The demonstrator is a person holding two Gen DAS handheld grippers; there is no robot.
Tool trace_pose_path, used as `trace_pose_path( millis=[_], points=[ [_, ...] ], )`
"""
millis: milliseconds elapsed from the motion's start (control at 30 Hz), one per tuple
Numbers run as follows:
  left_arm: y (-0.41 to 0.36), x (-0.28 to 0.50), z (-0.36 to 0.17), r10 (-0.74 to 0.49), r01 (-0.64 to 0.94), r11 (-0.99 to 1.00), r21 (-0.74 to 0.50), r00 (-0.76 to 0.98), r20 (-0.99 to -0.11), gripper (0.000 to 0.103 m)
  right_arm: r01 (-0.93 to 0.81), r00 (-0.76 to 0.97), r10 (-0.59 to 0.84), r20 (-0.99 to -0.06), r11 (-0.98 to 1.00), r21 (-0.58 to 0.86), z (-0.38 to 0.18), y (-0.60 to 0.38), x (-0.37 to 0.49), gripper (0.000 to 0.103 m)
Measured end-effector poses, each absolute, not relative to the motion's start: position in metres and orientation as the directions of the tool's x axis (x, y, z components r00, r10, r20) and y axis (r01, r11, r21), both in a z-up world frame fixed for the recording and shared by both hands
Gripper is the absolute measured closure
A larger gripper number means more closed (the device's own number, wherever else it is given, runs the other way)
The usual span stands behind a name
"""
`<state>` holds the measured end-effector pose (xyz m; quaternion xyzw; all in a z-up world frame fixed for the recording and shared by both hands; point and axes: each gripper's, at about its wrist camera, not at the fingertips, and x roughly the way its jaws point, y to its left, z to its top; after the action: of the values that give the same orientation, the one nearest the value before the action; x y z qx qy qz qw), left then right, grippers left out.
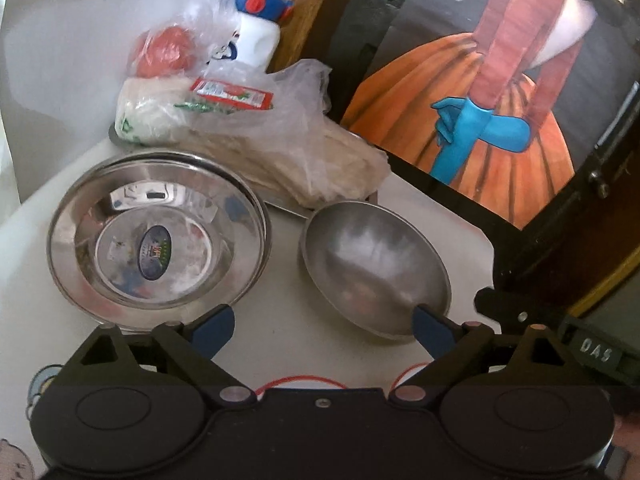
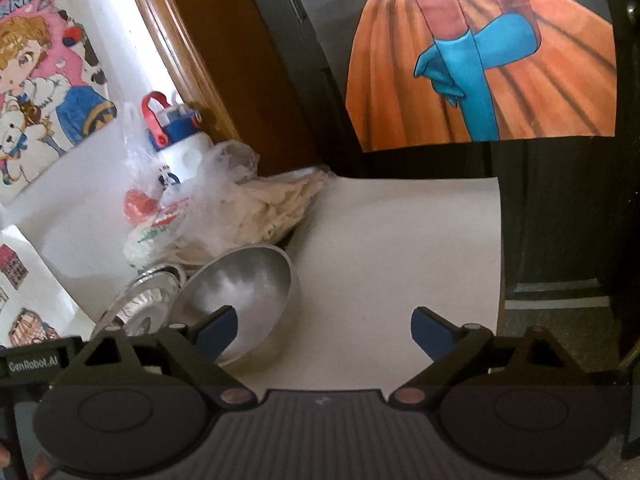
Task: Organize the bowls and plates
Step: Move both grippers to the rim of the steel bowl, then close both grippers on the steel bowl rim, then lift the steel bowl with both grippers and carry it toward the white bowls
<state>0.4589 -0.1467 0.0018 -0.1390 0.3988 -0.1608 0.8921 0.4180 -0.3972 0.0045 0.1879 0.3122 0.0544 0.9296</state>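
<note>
A shiny steel plate (image 1: pixel 158 236) with an oval sticker lies on the white table at the left. A dull steel bowl (image 1: pixel 376 268) sits to its right, apart from it. My left gripper (image 1: pixel 324 330) is open and empty above the table between them, its right fingertip over the bowl's near rim. In the right wrist view the bowl (image 2: pixel 240 296) is at lower left with the plate (image 2: pixel 140 304) behind it. My right gripper (image 2: pixel 324 330) is open and empty, its left fingertip over the bowl's near side.
Behind the dishes lie plastic bags of food (image 1: pixel 256 128), a red tomato (image 1: pixel 166 50) and a white bottle with a blue-red lid (image 1: pixel 256 32). A dark door with a painted poster (image 1: pixel 472 92) stands past the table's right edge (image 2: pixel 498 248).
</note>
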Motion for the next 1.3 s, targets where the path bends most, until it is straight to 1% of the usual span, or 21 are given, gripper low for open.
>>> trace_pose_path(
  millis=[67, 100, 167, 200, 267, 300, 333, 367, 400, 433, 500, 533, 567, 633, 700, 767, 800, 867, 967, 1133, 1300],
  points=[
    [-0.148, 0.462, -0.002, -0.398, 0.154, 0.906, -0.394, 0.63, -0.667, 0.011, 0.015, 0.793, 0.224, -0.567, 0.922, 0.386, 0.0, -0.396, 0.425, 0.011],
    [-0.148, 0.463, -0.003, -0.392, 0.135, 0.904, -0.405, 0.638, -0.663, 0.015, 0.014, 0.79, 0.229, -0.569, 0.921, 0.39, -0.001, -0.395, 0.426, 0.011],
    [-0.15, 0.464, -0.004, -0.384, 0.109, 0.901, -0.419, 0.65, -0.656, 0.016, 0.009, 0.787, 0.24, -0.569, 0.917, 0.399, -0.004, -0.394, 0.431, 0.018],
    [-0.151, 0.466, -0.005, -0.377, 0.094, 0.901, -0.423, 0.654, -0.656, 0.02, 0.006, 0.785, 0.246, -0.569, 0.915, 0.404, -0.005, -0.393, 0.434, 0.02],
    [-0.152, 0.47, -0.007, -0.383, 0.074, 0.892, -0.446, 0.648, -0.658, 0.023, -0.004, 0.781, 0.26, -0.567, 0.911, 0.413, -0.007, -0.39, 0.439, 0.024],
    [-0.152, 0.472, -0.009, -0.391, 0.064, 0.885, -0.461, 0.64, -0.661, 0.028, -0.007, 0.78, 0.265, -0.567, 0.91, 0.416, -0.007, -0.389, 0.442, 0.027],
    [-0.152, 0.474, -0.01, -0.395, 0.052, 0.879, -0.473, 0.636, -0.663, 0.034, -0.01, 0.777, 0.269, -0.569, 0.909, 0.416, -0.007, -0.387, 0.444, 0.032],
    [-0.151, 0.476, -0.012, -0.395, 0.043, 0.876, -0.48, 0.634, -0.664, 0.036, -0.013, 0.774, 0.273, -0.572, 0.91, 0.415, -0.008, -0.385, 0.446, 0.037],
    [-0.151, 0.477, -0.013, -0.399, 0.036, 0.872, -0.488, 0.632, -0.665, 0.041, -0.016, 0.77, 0.276, -0.576, 0.91, 0.414, -0.008, -0.382, 0.448, 0.04],
    [-0.15, 0.479, -0.015, -0.403, 0.034, 0.869, -0.494, 0.627, -0.667, 0.049, -0.018, 0.766, 0.278, -0.58, 0.911, 0.412, -0.009, -0.381, 0.45, 0.046],
    [-0.15, 0.482, -0.018, -0.405, 0.025, 0.867, -0.498, 0.618, -0.674, 0.057, -0.02, 0.758, 0.283, -0.587, 0.91, 0.413, -0.011, -0.378, 0.452, 0.054],
    [-0.149, 0.482, -0.019, -0.408, 0.023, 0.865, -0.502, 0.614, -0.675, 0.062, -0.02, 0.756, 0.285, -0.59, 0.91, 0.413, -0.012, -0.377, 0.453, 0.06],
    [-0.149, 0.483, -0.02, -0.41, 0.02, 0.863, -0.506, 0.613, -0.675, 0.064, -0.024, 0.754, 0.29, -0.589, 0.909, 0.416, -0.012, -0.376, 0.453, 0.063],
    [-0.149, 0.484, -0.023, -0.417, 0.022, 0.859, -0.511, 0.609, -0.675, 0.073, -0.033, 0.753, 0.304, -0.584, 0.903, 0.428, -0.012, -0.376, 0.452, 0.068],
    [-0.149, 0.484, -0.024, -0.421, 0.027, 0.857, -0.514, 0.613, -0.669, 0.075, -0.035, 0.748, 0.315, -0.584, 0.898, 0.439, -0.012, -0.374, 0.452, 0.07],
    [-0.151, 0.482, -0.022, -0.399, 0.027, 0.869, -0.495, 0.629, -0.667, 0.077, -0.035, 0.743, 0.33, -0.583, 0.888, 0.458, -0.013, -0.374, 0.453, 0.075],
    [-0.152, 0.482, -0.021, -0.393, 0.033, 0.875, -0.484, 0.633, -0.667, 0.078, -0.035, 0.741, 0.332, -0.584, 0.887, 0.46, -0.013, -0.373, 0.453, 0.075],
    [-0.153, 0.481, -0.021, -0.388, 0.035, 0.878, -0.478, 0.638, -0.665, 0.078, -0.037, 0.747, 0.32, -0.583, 0.895, 0.445, -0.013, -0.37, 0.451, 0.076],
    [-0.154, 0.478, -0.019, -0.377, 0.046, 0.886, -0.461, 0.648, -0.662, 0.081, -0.024, 0.754, 0.3, -0.585, 0.902, 0.431, -0.013, -0.369, 0.448, 0.082],
    [-0.153, 0.47, -0.01, -0.394, 0.074, 0.881, -0.466, 0.66, -0.64, 0.083, -0.029, 0.778, 0.282, -0.562, 0.909, 0.416, -0.003, -0.369, 0.437, 0.082],
    [-0.15, 0.455, 0.009, -0.406, 0.1, 0.876, -0.471, 0.679, -0.611, 0.084, -0.049, 0.803, 0.27, -0.531, 0.918, 0.394, 0.022, -0.366, 0.415, 0.082]
  ],
)
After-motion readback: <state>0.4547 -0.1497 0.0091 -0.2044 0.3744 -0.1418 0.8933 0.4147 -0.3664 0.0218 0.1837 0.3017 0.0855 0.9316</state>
